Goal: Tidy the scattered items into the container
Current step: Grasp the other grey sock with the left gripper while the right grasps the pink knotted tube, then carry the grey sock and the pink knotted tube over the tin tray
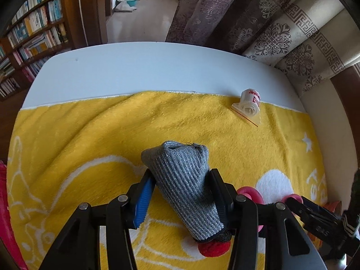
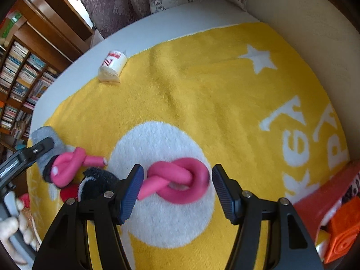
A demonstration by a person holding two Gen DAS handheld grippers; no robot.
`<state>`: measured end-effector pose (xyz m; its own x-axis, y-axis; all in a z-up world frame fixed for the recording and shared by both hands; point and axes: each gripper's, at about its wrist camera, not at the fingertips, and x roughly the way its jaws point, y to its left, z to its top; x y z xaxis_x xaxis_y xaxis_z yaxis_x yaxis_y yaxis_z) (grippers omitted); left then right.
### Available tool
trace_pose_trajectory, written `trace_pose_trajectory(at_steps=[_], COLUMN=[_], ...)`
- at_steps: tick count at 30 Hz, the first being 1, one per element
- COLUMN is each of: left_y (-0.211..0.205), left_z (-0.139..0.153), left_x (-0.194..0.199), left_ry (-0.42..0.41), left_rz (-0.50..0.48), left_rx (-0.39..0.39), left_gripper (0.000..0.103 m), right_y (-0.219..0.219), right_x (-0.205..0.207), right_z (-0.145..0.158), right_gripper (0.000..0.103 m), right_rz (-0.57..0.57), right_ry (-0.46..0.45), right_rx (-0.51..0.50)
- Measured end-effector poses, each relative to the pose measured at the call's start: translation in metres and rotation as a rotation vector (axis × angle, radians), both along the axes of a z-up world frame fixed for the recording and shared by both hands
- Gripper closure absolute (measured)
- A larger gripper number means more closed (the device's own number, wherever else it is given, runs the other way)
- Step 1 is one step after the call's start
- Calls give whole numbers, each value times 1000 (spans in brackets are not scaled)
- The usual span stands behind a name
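While the left gripper (image 1: 180, 193) clamps its pads on a grey knitted sock (image 1: 186, 184) above the yellow towel (image 1: 112, 123), the right gripper (image 2: 177, 180) stands open around a knotted pink foam curler (image 2: 180, 177), not pressing it. A second pink curler (image 2: 72, 162) lies near the sock.

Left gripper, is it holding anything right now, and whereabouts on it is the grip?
The left gripper is shut on the grey knitted sock, pinching it across its middle, with the open cuff end sticking out beyond the fingertips.

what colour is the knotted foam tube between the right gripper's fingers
Pink knotted foam tube; clearest in the right wrist view.
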<state>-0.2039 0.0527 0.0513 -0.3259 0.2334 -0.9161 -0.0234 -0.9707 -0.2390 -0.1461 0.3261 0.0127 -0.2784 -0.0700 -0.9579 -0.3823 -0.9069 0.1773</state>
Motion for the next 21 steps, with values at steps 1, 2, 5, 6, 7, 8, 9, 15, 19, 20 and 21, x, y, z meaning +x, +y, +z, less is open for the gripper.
trace_pose_trajectory(at_steps=[1, 2, 5, 6, 7, 8, 9, 15, 19, 20, 21], left_y=[0, 0, 0, 0, -2, -3, -4, -7, -3, -1, 1], left_z=[1, 4, 12, 14, 18, 20, 22, 32, 45, 49, 53], left_x=[2, 3, 8, 10, 13, 15, 17, 33, 47, 50, 54], left_ry=[5, 10, 26, 31, 35, 35, 36, 51, 78, 89, 99], left_rz=[-1, -3, -4, -1, 4, 8, 12, 25, 25, 21, 17], left_rx=[-6, -8, -9, -7, -3, -1, 1, -23, -46, -56, -63], left_gripper=[52, 52, 52, 52, 52, 54, 54, 56, 56, 56, 58], right_y=[-2, -5, -13, -15, -16, -16, -15, -11, -11, -10, -10], right_x=[-2, -3, -5, -4, -3, -1, 1, 24, 41, 48, 55], right_z=[-3, -7, -10, -9, -9, -9, -8, 13, 38, 45, 50], right_gripper=[36, 36, 36, 36, 36, 37, 37, 38, 38, 38, 38], right_rz=[9, 18, 56, 64, 69, 72, 71, 52, 48, 47, 46], right_ry=[-7, -18, -20, -17, -14, -10, -10, 38, 97, 111, 123], right_rx=[8, 20, 82, 92, 97, 98, 94, 73, 75, 77, 76])
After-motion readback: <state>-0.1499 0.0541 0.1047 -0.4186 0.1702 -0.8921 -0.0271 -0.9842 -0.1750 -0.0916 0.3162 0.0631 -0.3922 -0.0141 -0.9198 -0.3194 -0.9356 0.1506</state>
